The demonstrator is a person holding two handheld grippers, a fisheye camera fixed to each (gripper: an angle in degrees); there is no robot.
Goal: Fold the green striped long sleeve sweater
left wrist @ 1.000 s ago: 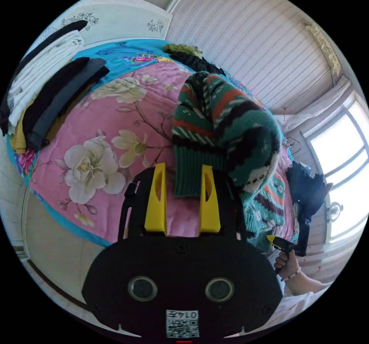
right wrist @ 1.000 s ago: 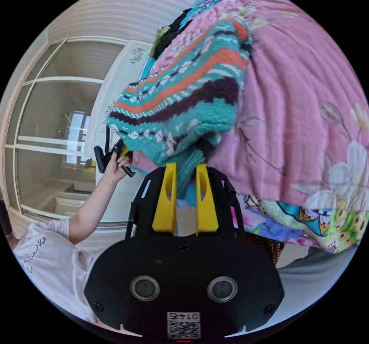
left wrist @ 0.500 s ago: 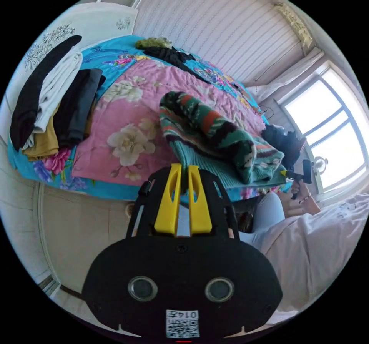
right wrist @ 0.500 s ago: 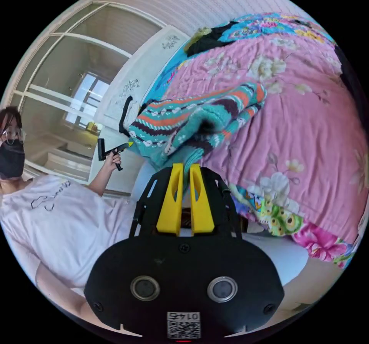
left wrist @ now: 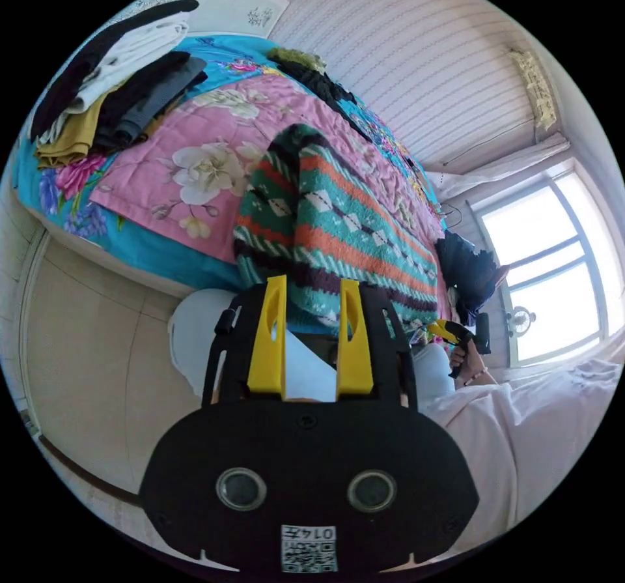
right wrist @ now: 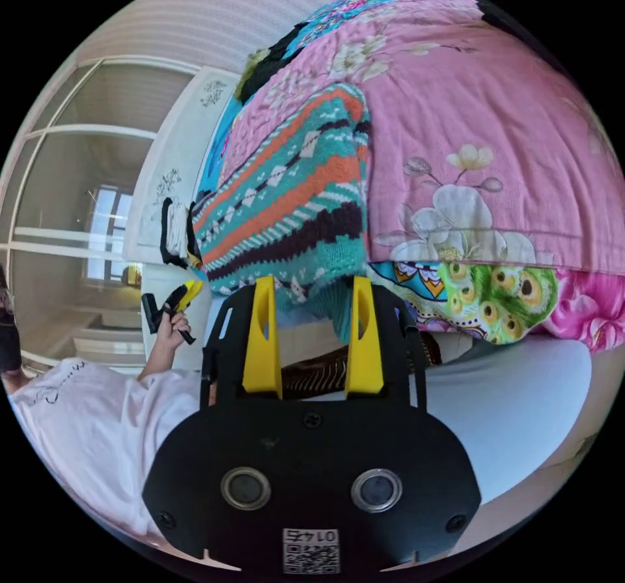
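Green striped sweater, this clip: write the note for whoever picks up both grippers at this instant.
Left gripper: jaws open, holding nothing, just off the bed's near edge.
Right gripper: jaws open, holding nothing, at the other end of that edge.
Sweater: lies flat as a folded band on the pink floral quilt, its near edge at the bed's side.
Stack of folded clothes: on the far corner of the bed.
Done: at least one fold appears laid down.
Left: probably fold it smaller; how many folds remain is unclear.
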